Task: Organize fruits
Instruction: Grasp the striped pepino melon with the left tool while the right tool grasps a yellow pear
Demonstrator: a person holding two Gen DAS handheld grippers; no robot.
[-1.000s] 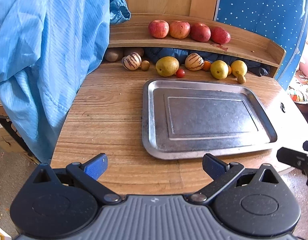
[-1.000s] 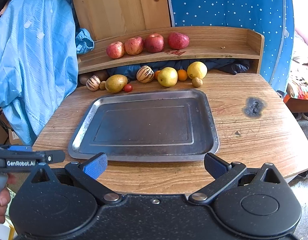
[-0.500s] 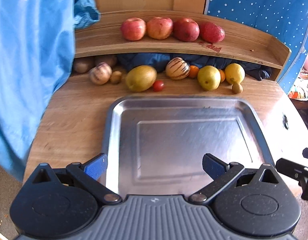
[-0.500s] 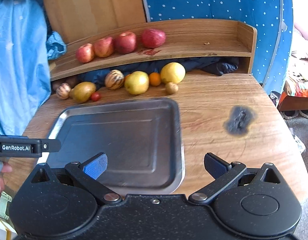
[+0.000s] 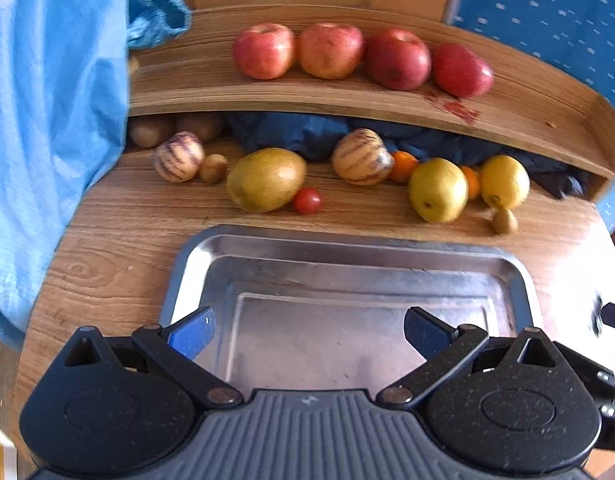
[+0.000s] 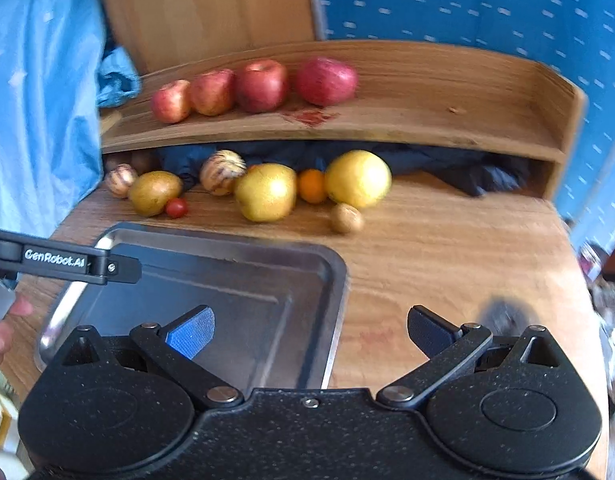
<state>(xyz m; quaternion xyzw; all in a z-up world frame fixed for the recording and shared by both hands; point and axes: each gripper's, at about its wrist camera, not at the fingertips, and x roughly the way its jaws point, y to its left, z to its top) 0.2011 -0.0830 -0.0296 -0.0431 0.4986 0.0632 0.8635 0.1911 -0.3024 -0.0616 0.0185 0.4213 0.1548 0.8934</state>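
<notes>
Bright daylight, motion blur, fisheye-bent edges

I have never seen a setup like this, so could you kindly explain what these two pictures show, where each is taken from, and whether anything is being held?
No robot is here: a person holds a two-finger gripper in each hand, and each carries a wide-angle camera looking along its fingers. One picture comes from the left gripper, the other from the right gripper; the dark shapes at the bottom are the tools themselves. Both stand open over a bare metal tray on a wooden table, holding nothing. Behind the tray lie loose fruits, including a small red tomato and a yellow lemon. Four red apples sit on the wooden shelf above. A blue garment hangs at the left.
</notes>
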